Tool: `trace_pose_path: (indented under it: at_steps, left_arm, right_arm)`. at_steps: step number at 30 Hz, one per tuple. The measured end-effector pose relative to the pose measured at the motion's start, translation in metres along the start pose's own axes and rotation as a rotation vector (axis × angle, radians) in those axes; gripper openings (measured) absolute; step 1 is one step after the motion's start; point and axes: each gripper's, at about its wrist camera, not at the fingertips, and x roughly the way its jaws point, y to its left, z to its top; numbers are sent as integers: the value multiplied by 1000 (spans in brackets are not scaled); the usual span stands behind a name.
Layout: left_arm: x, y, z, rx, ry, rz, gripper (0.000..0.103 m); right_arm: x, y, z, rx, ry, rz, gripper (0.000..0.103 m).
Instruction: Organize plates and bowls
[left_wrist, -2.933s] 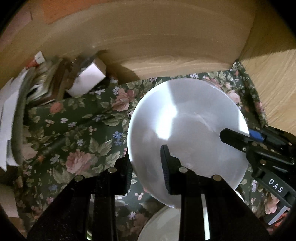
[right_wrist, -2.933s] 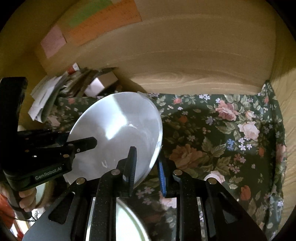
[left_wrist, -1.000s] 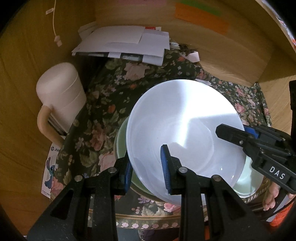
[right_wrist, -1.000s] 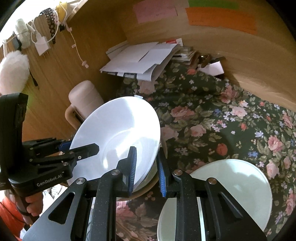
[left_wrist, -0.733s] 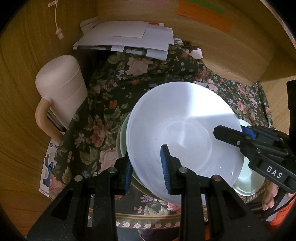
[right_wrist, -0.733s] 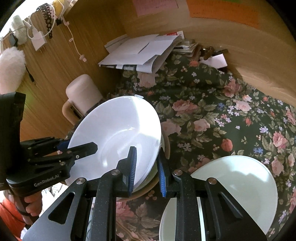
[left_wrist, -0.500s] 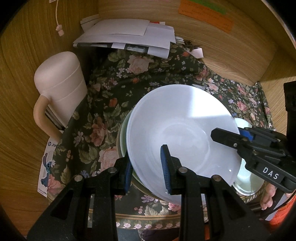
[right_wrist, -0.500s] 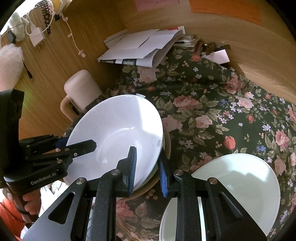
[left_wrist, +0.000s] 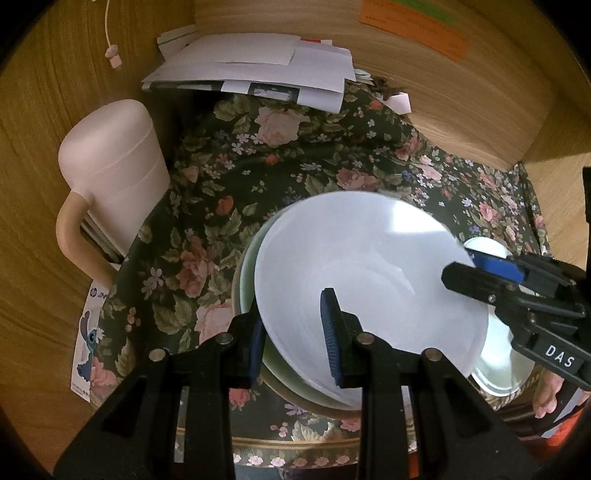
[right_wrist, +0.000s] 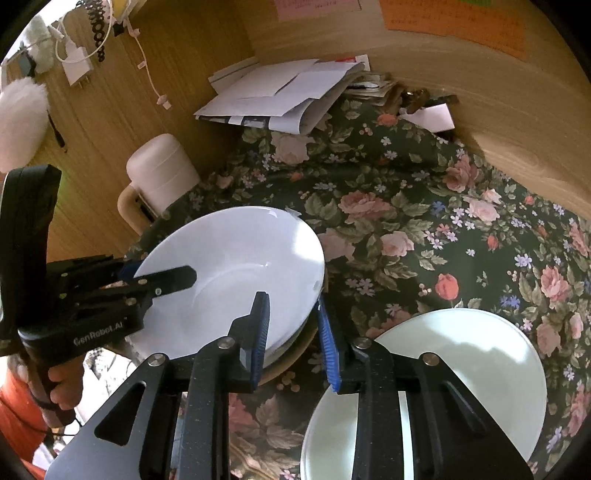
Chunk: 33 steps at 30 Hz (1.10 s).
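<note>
We see wood-grain walls around a floral tablecloth, with stacked papers at its far edge.

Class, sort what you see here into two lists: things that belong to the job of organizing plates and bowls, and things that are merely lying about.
Belongs to the job:
- white plate, gripped by both the left tool and the right tool
- green dish under it
- pale plate beside them

Lying about:
- paper pile
- pink jug
- flowered cloth
- orange note
</note>
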Motion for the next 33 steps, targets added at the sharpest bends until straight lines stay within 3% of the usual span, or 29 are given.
trace_pose_path:
  at_steps: [6,10,16,20,24,33]
  left_arm:
    - [1,-1,9,10,2,-2,29]
    - [2,-1,16,10,13,-4,29]
    - [-1,6,26,-14,39,-31,29]
    - [-17,6,28,16,-37,21,30]
    - [-26,9,26,23,-64,23,42]
    - [-6,32,2,-68,18,-10,42]
  right_arm:
    - [-2,-3,-3,11,-4,0,29]
    - [-6,-8,-4,35,-18,0,43]
    - [-10,-10,-2,44,-29,5,49]
    - [-8,-10,-2,43,-26,8,49]
    - [-3,-8,-3,45,-16,15,51]
    - [15,-4,-5,58,37,51,53]
